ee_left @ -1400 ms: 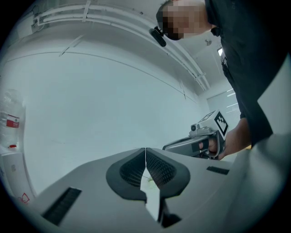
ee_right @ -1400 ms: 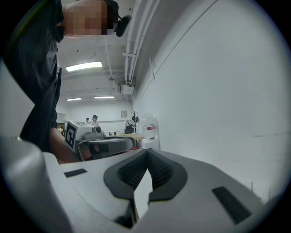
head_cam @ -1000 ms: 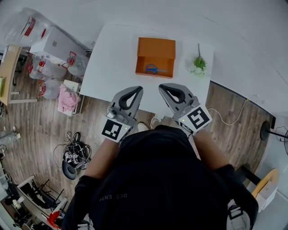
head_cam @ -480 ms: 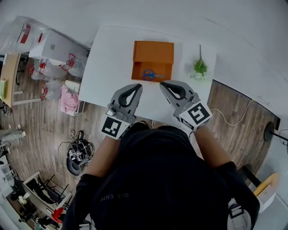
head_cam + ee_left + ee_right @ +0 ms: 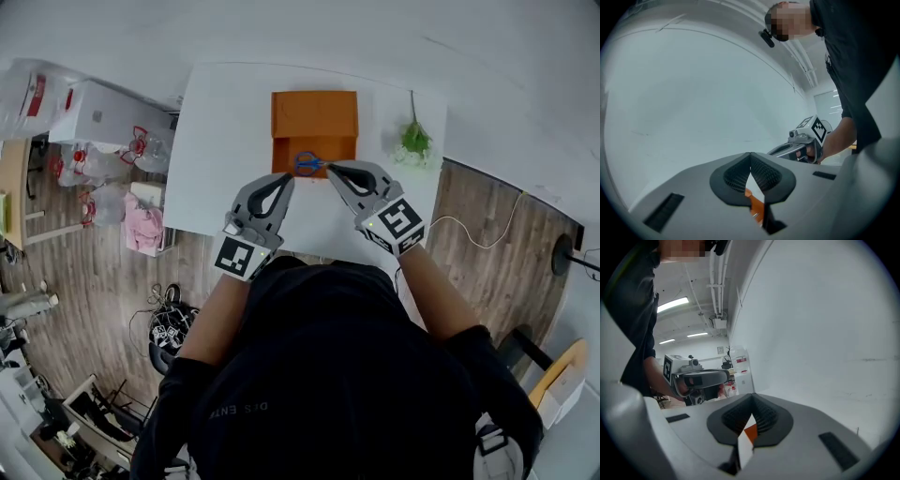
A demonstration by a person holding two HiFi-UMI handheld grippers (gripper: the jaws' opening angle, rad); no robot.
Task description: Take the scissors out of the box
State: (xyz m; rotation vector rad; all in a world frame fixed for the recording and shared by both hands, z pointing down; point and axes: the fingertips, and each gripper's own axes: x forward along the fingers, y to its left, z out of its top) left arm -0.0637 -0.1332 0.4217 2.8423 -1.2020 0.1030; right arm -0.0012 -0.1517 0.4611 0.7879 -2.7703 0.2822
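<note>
Near the front edge of the white desk (image 5: 216,141), the left tool (image 5: 281,180) has its jaws pressed together on nothing. The right tool (image 5: 330,167), likewise pinched closed and empty, has its tip just beside the blue-handled scissors (image 5: 307,164), which lie in the near part of the orange box (image 5: 314,117). Farther right lies a green sprig (image 5: 413,139).

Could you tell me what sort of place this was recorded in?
Probably a lab or workroom rather than a home: a white table on a wood-look floor, tangled cables dumped beside it, and ceiling strip lights with exposed pipes.
</note>
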